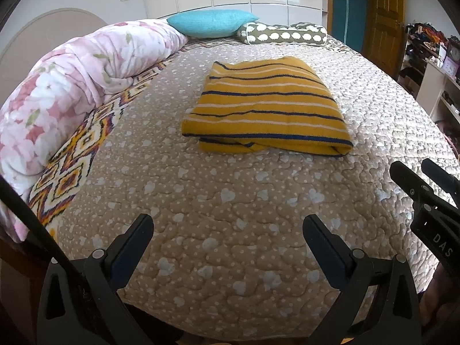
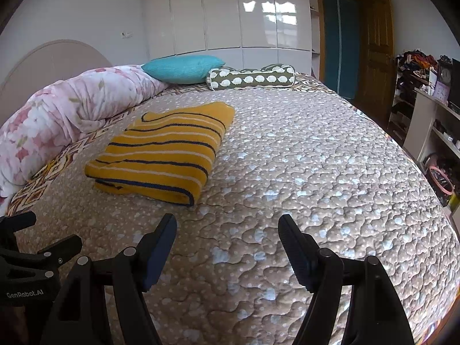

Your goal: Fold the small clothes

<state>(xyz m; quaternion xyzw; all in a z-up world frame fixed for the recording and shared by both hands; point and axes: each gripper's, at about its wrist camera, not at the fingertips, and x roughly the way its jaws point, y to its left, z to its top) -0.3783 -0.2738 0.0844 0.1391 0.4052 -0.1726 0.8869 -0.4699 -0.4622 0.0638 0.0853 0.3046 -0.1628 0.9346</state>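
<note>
A yellow garment with navy and white stripes lies folded into a flat rectangle on the beige quilted bedspread. In the right wrist view the same garment sits to the left of centre. My left gripper hovers open over bare quilt, well short of the garment, nothing between its fingers. My right gripper is open too, over the quilt to the right of the garment, and shows at the right edge of the left wrist view. The left gripper's fingertips appear at the lower left of the right wrist view.
A rolled pink floral duvet runs along the bed's left side. A teal pillow and an olive patterned bolster lie at the head. White wardrobes and a wooden door stand behind; cluttered shelves on the right.
</note>
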